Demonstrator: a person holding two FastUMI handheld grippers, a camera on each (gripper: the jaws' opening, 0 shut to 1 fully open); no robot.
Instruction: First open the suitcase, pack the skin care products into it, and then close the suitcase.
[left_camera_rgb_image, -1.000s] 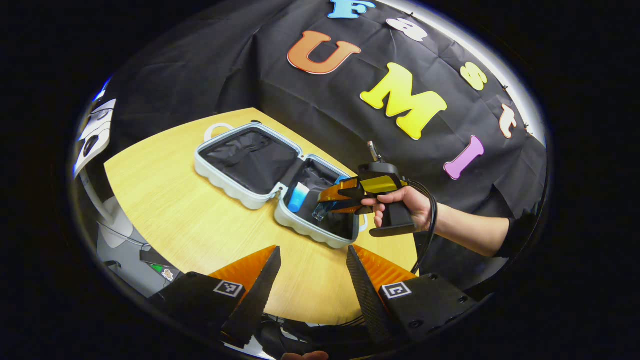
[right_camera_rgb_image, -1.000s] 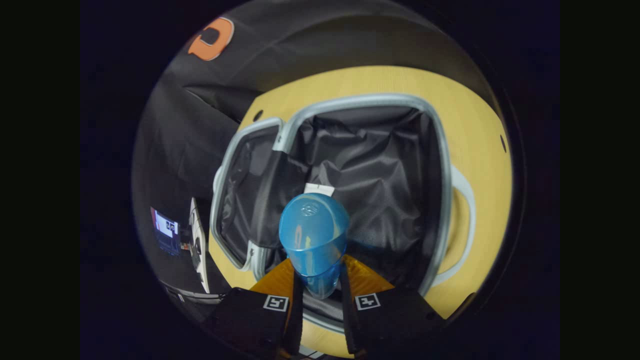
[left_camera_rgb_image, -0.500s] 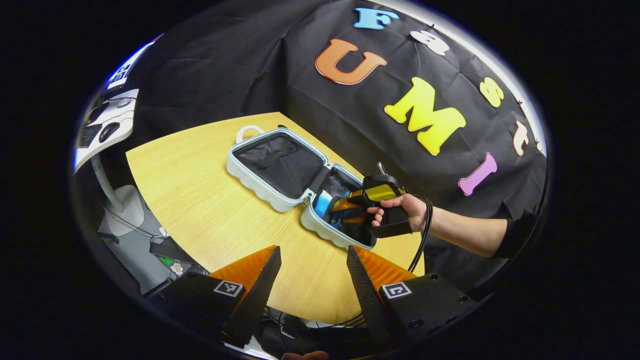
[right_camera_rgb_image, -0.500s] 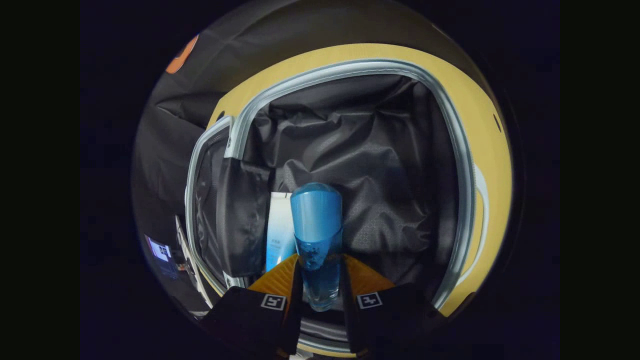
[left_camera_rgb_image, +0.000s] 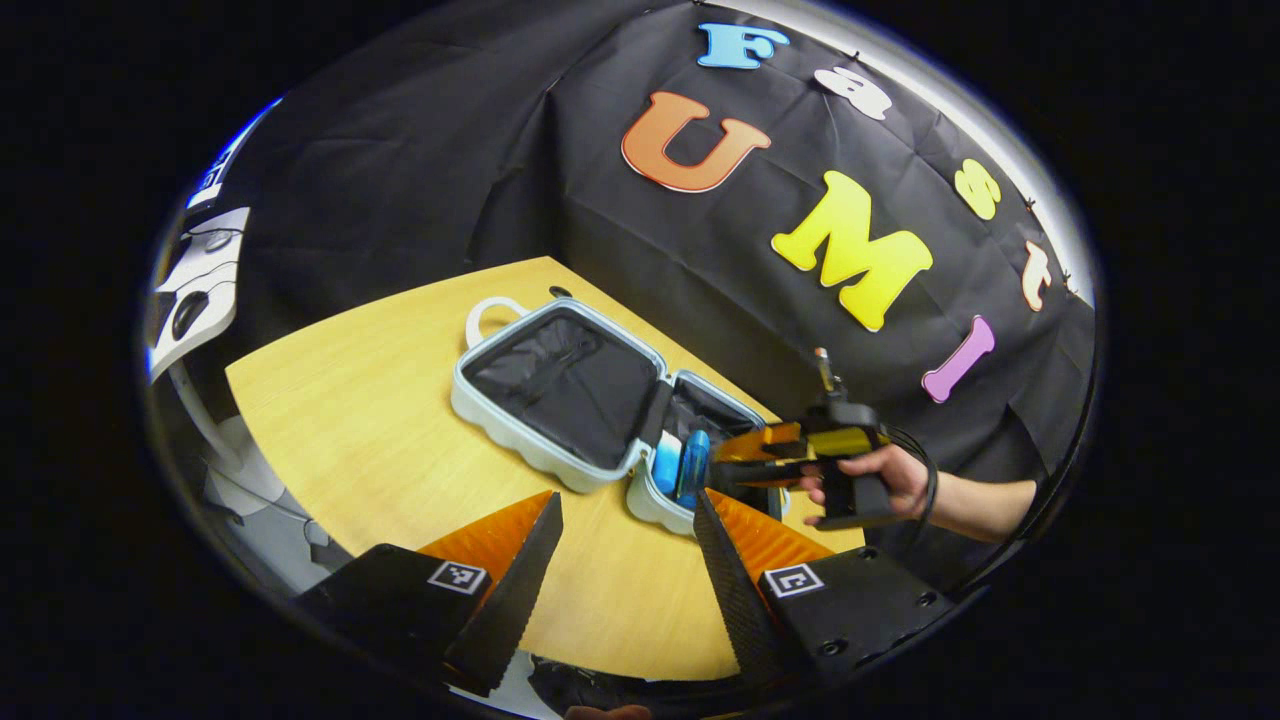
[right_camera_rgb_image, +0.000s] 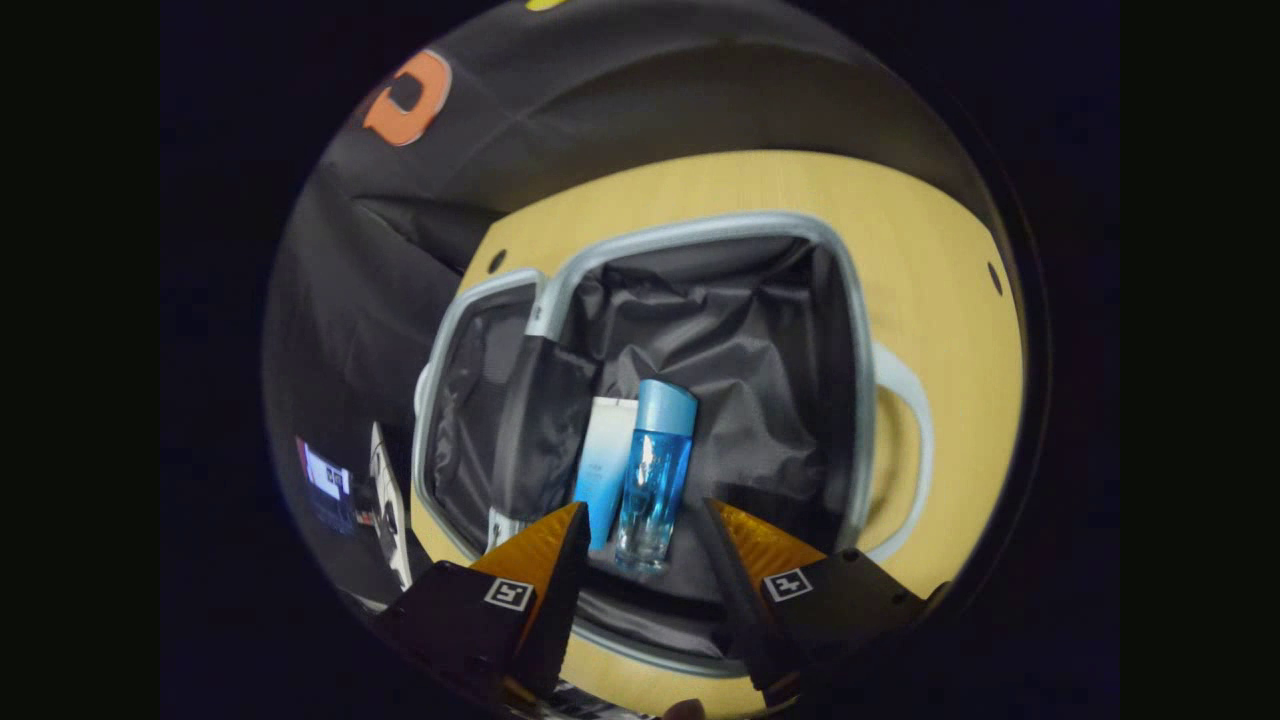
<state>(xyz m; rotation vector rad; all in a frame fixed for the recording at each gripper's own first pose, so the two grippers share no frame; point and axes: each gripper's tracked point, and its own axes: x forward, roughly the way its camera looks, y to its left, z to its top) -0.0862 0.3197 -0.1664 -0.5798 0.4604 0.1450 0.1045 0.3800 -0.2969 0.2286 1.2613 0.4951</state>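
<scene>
The pale grey suitcase (left_camera_rgb_image: 520, 440) lies open on the wooden table (left_camera_rgb_image: 380, 420), both black-lined halves up. In the right gripper view its near half (right_camera_rgb_image: 860, 400) holds a clear blue bottle (right_camera_rgb_image: 652, 475) with a blue cap, lying beside a white-and-blue tube (right_camera_rgb_image: 604, 470). My right gripper (right_camera_rgb_image: 640, 530) hovers open just above and behind the bottle's base, touching nothing. The left gripper view shows that bottle (left_camera_rgb_image: 692, 468) and tube (left_camera_rgb_image: 664, 466) in the half nearest a hand (left_camera_rgb_image: 885, 480) holding the right gripper (left_camera_rgb_image: 750, 465). My left gripper (left_camera_rgb_image: 625, 560) hangs open over the table's near edge.
The suitcase handle (right_camera_rgb_image: 905, 440) sticks out to the right over the table. A white desk (left_camera_rgb_image: 195, 290) with a mouse and a screen stands beyond the table's left side. Black cloth walls the far side.
My right gripper has let go of the blue bottle, opened and drawn back; the bottle now lies in the suitcase beside the tube. The left gripper shifted slightly.
</scene>
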